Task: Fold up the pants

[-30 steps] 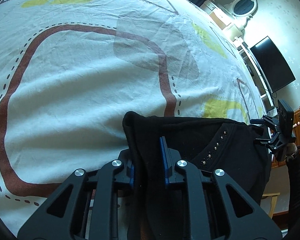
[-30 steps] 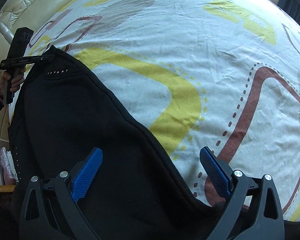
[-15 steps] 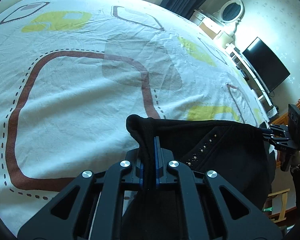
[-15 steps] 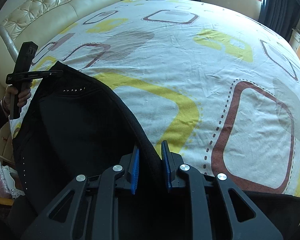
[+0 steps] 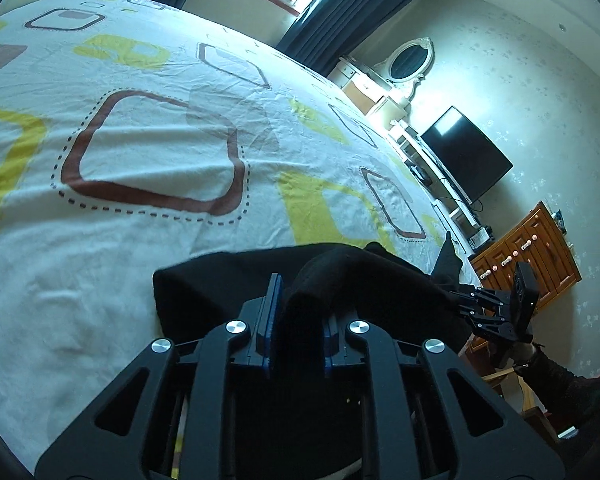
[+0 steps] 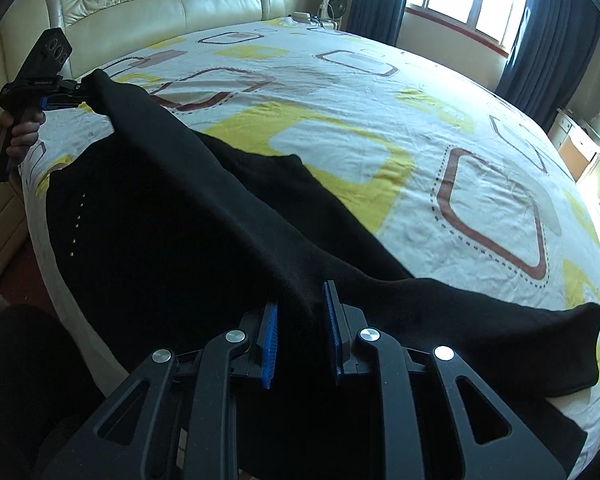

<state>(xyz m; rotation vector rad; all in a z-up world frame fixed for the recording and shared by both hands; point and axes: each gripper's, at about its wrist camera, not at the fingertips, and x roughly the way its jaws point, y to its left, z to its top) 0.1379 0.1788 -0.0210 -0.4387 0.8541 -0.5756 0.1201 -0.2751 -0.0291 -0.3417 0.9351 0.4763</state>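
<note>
Black pants [image 6: 172, 216] lie at the near edge of a bed; one edge is lifted and stretched taut between my two grippers. My left gripper [image 5: 298, 312] is shut on a bunched fold of the pants [image 5: 340, 276]. It also shows in the right wrist view [image 6: 66, 94] at far left, gripping the cloth's corner. My right gripper [image 6: 300, 320] is shut on the raised ridge of cloth. It also shows in the left wrist view [image 5: 470, 302] at right, clamping the other end. A loose leg [image 6: 500, 320] lies on the sheet to the right.
The bed sheet [image 6: 340, 120] is white with yellow and brown squares. A cream headboard [image 6: 160, 0] is at the back. A TV [image 5: 466, 154], a dresser with mirror [image 5: 410, 58] and a wooden cabinet [image 5: 540, 252] stand beyond the bed's end.
The right gripper closed on the pants edge. Both grippers then lifted and pulled apart, so the edge now stretches taut above the bed and the cameras tilt up toward the room.
</note>
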